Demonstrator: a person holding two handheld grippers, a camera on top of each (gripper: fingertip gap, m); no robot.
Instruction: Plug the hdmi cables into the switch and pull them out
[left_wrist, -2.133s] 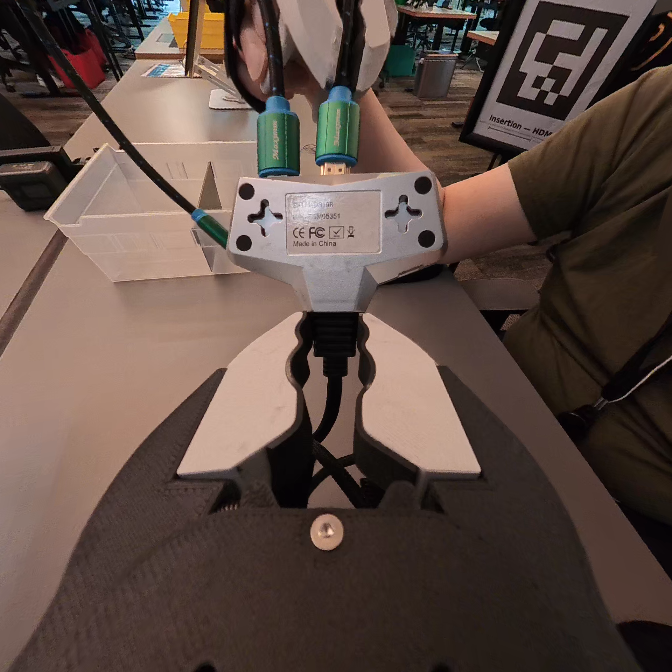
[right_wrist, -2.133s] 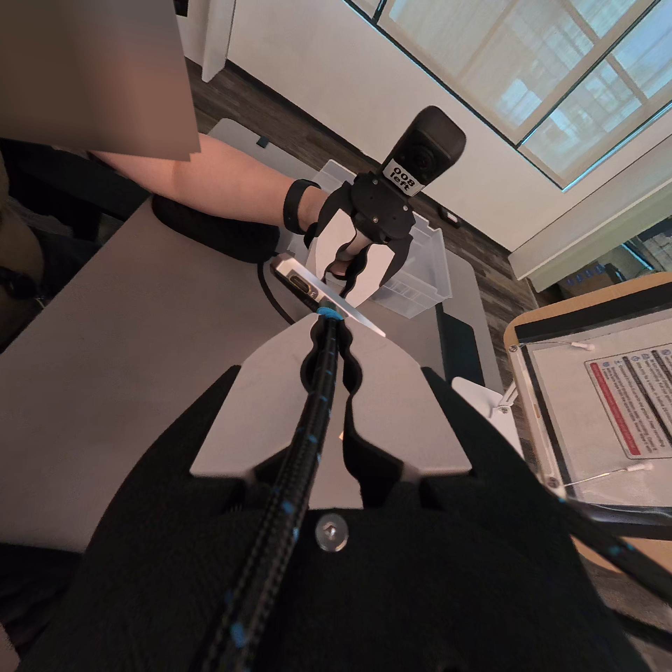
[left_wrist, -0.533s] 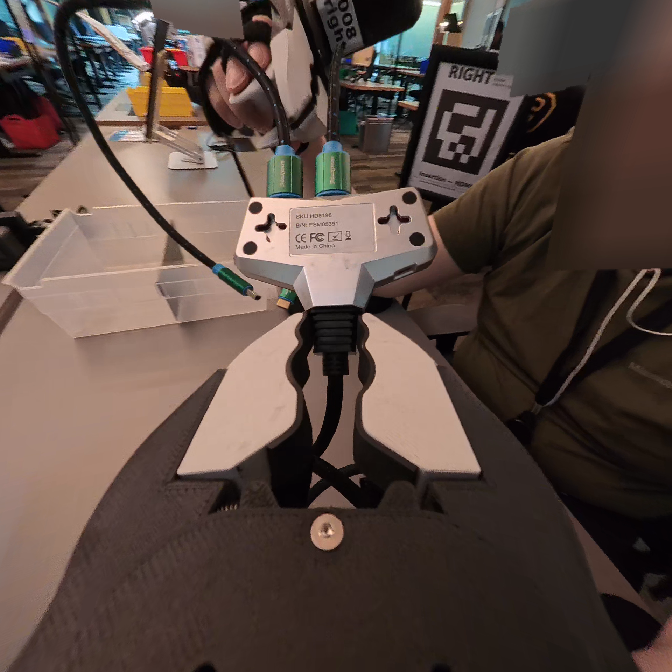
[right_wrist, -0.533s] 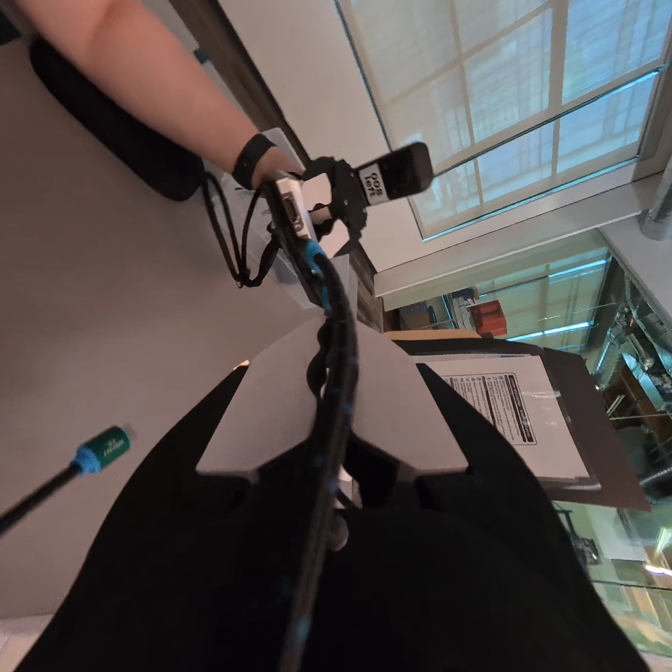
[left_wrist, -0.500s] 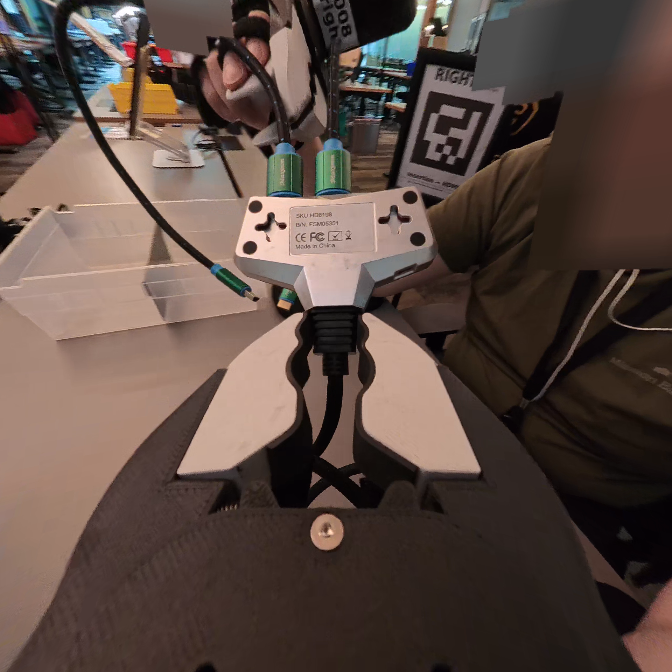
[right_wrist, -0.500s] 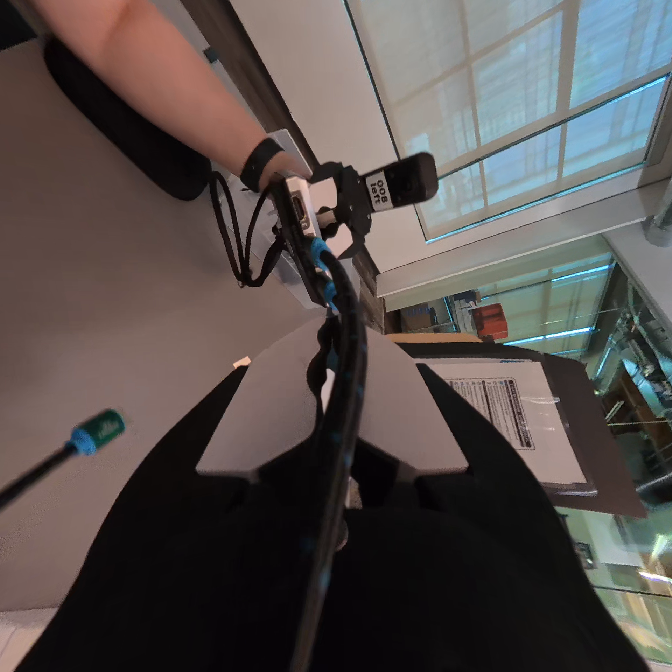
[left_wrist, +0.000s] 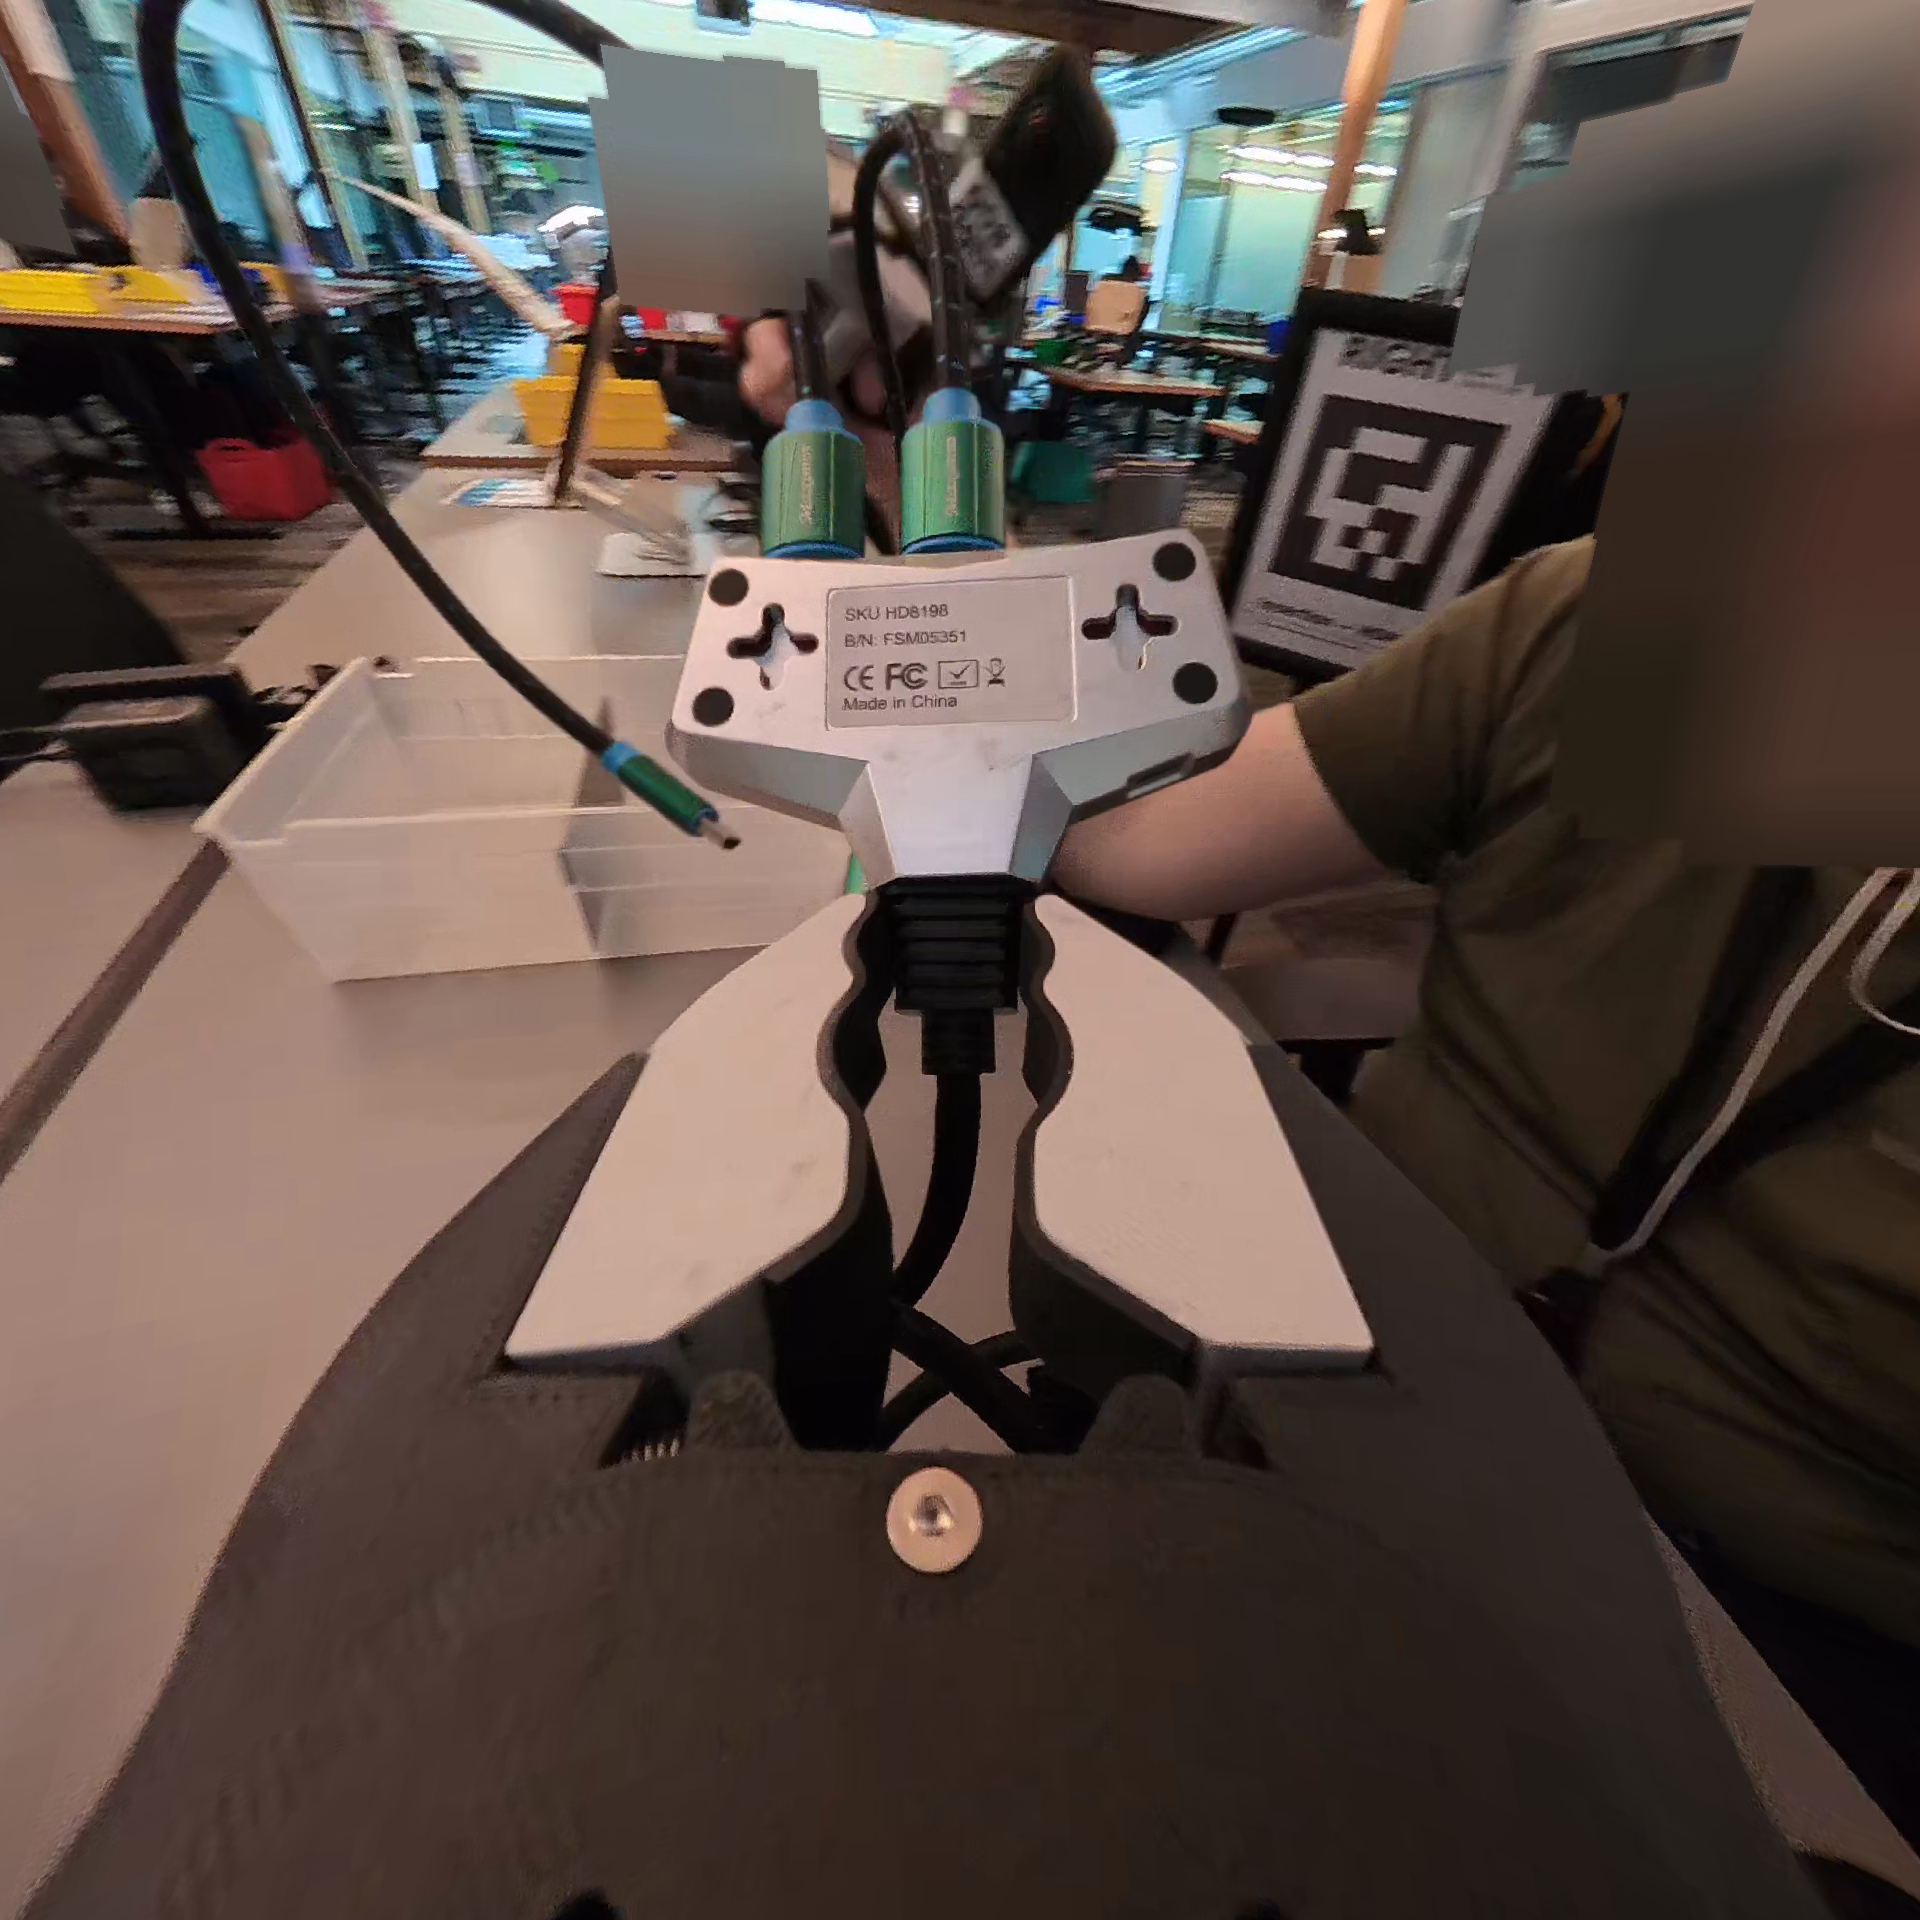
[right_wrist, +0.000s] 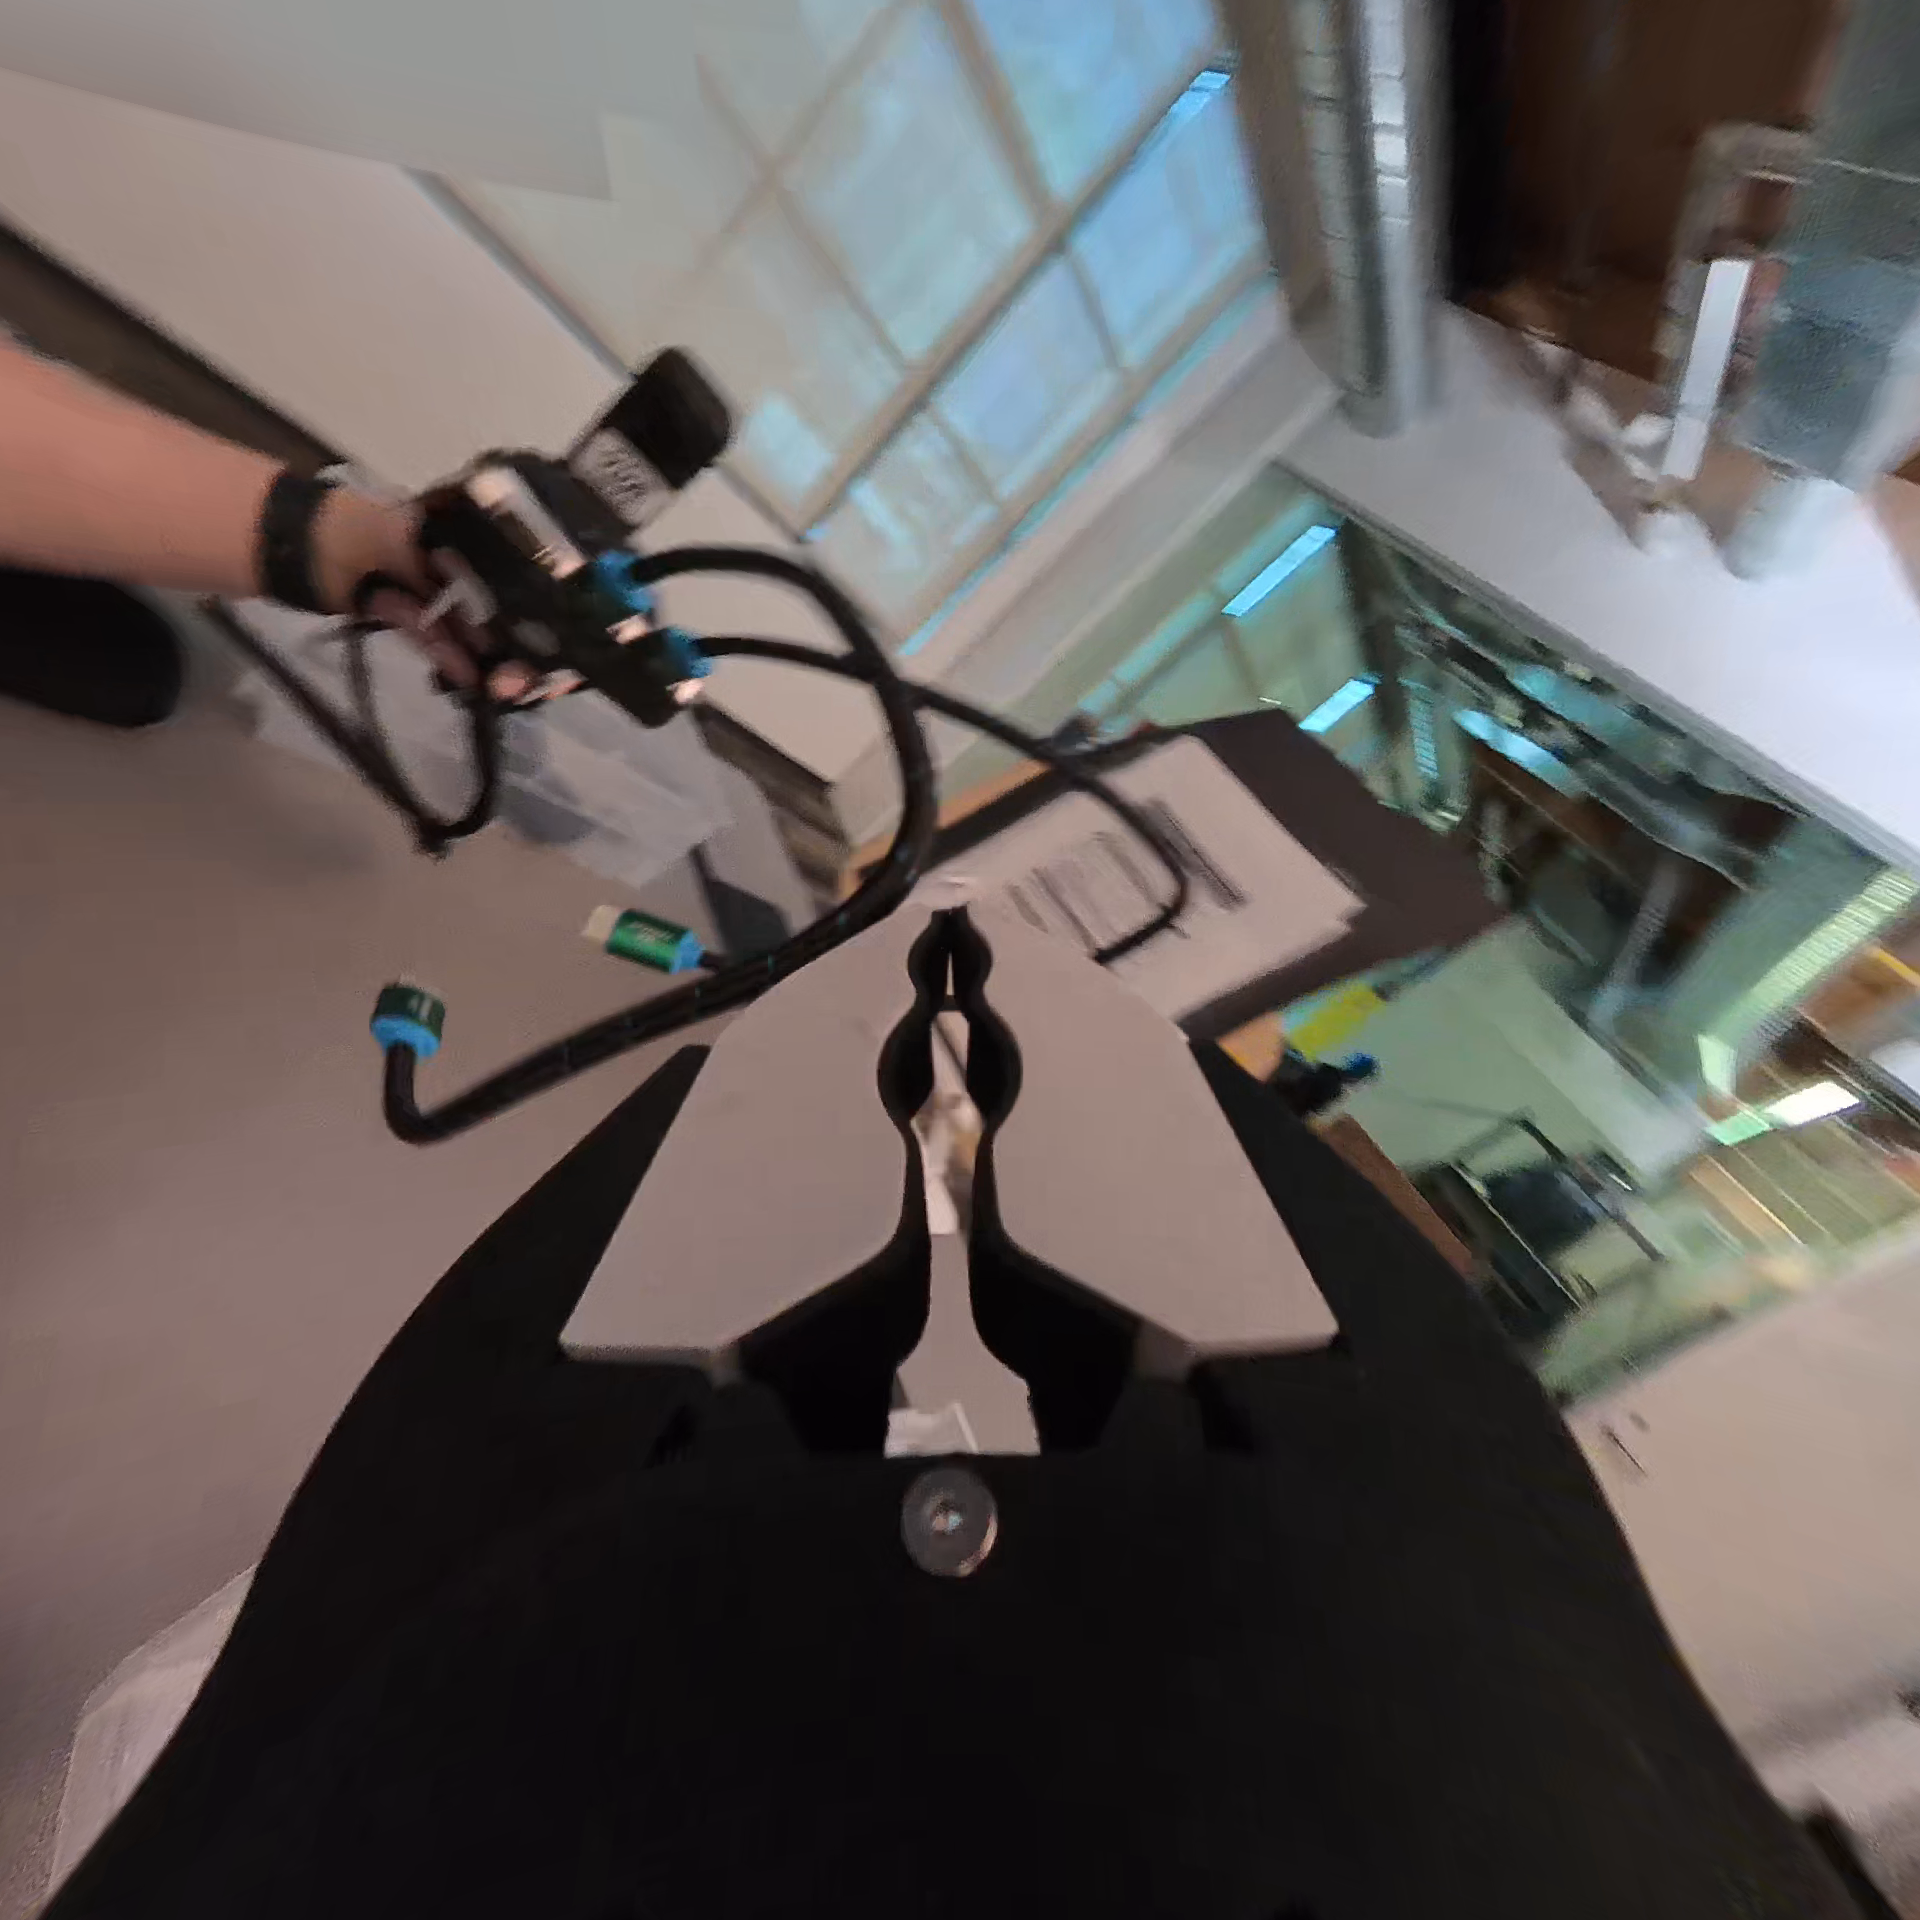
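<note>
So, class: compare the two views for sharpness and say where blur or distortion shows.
Left wrist view: the silver metal HDMI switch and the two green plugs are sharp, while the background room smears. Right wrist view: heavy motion blur streaks the windows and black braided cables; wide-angle distortion bends both.

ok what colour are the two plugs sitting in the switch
Green metallic shells with blue collars, seated in the silver switch; clearest in the left wrist view.

Green, blue-collared plugs; seemingly silver switch

grey table, large gridded windows, white wall.
</note>
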